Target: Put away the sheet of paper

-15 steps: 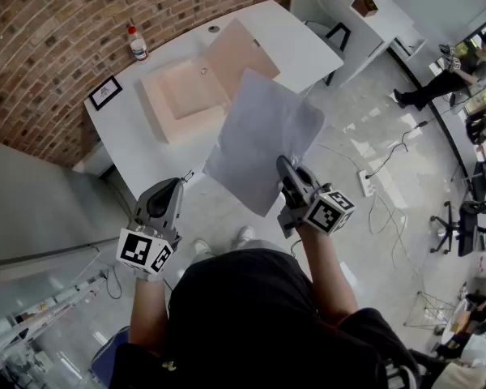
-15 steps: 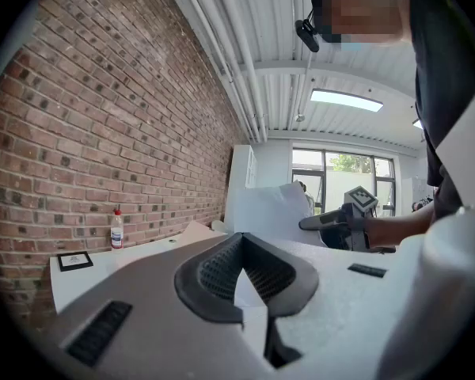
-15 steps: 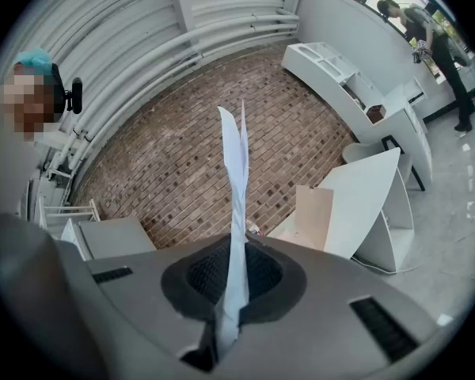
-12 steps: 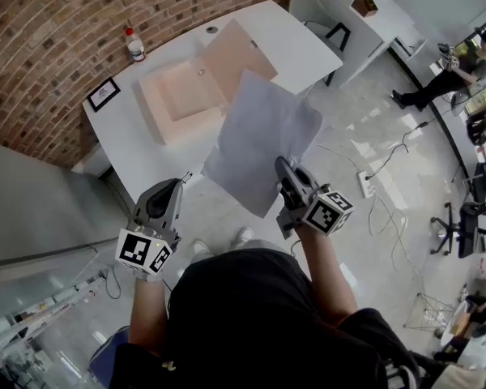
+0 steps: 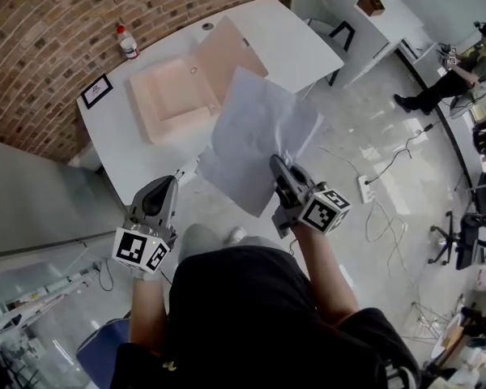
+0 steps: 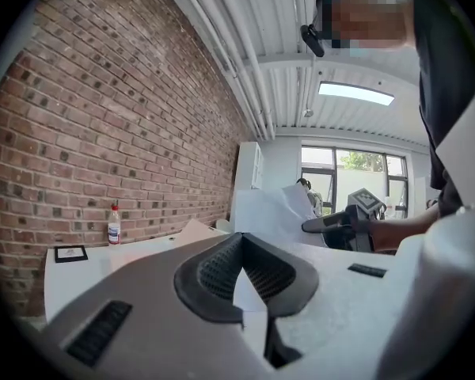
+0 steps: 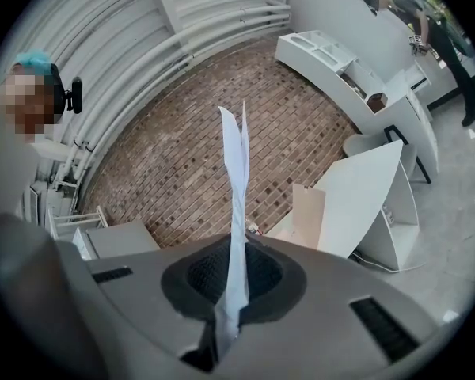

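The white sheet of paper (image 5: 255,140) hangs in the air in front of me, pinched at its near edge by my right gripper (image 5: 277,168), which is shut on it. Seen edge-on in the right gripper view, the paper (image 7: 237,172) stands up from between the pads of the right gripper (image 7: 236,252). My left gripper (image 5: 170,183) is held lower left, shut and with nothing in it; in its own view the left gripper (image 6: 241,240) faces the table and brick wall. An open pinkish box (image 5: 168,96) with its lid (image 5: 227,51) folded back sits on the white table (image 5: 121,140) ahead.
A bottle (image 5: 128,43) and a small framed picture (image 5: 96,91) stand at the table's far side by the brick wall. A grey cabinet (image 5: 40,209) is on the left. Cables and a power strip (image 5: 364,189) lie on the floor to the right. A chair (image 5: 308,6) and a seated person (image 5: 458,75) are farther off.
The table and box have drifted slightly left in the head view as the person steps. The right gripper has shifted a little up and left with the paper still in it. The left gripper has barely moved.
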The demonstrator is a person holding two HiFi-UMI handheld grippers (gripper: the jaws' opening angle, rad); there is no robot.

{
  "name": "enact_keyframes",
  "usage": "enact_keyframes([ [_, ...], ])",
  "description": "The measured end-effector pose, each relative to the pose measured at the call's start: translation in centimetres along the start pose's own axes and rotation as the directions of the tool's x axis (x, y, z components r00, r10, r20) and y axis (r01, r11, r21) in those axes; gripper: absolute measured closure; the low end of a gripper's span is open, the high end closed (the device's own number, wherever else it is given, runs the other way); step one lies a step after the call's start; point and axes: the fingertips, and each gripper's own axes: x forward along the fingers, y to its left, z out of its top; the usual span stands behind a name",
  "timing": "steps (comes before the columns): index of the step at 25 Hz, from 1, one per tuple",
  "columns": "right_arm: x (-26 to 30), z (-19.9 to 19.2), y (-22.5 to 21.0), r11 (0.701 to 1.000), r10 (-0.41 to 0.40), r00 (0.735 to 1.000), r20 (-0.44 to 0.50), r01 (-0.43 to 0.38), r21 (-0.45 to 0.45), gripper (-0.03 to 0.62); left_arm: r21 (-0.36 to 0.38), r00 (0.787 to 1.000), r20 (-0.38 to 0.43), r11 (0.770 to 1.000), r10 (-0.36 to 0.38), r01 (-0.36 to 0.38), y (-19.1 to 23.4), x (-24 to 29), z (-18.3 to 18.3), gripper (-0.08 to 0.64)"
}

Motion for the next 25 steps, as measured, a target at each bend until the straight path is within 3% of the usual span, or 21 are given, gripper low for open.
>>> enact_keyframes([
  [4, 1.1, 0.4, -1.6, 1.0, -0.013, 1.0, -0.021, 0.012, -0.016, 0.581, -0.072, 1.0, 0.007, 0.997, 0.001, -0.001, 0.8, 1.1, -0.6, 0.557],
  [9, 4.3, 0.7, -3.0, 0.999, -0.034, 0.998, -0.045, 0.033, -0.022, 0.581, -0.074, 1.0, 0.001, 0.997, 0.021, -0.021, 4.1, 3.0, -1.1, 0.557],
  [16, 11.9, 1.8, -3.5, 0.996, -0.068, 0.995, -0.071, 0.064, -0.055, 0.581, -0.098, 1.0, 0.015, 0.995, -0.005, 0.007, 11.1, 6.6, -0.2, 0.557],
  [25, 23.1, 2.6, -3.6, 0.987, -0.135, 0.986, -0.102, 0.125, -0.1, 0.581, -0.063, 1.0, -0.007, 0.998, -0.024, 0.024, 22.2, 9.2, 0.3, 0.557],
])
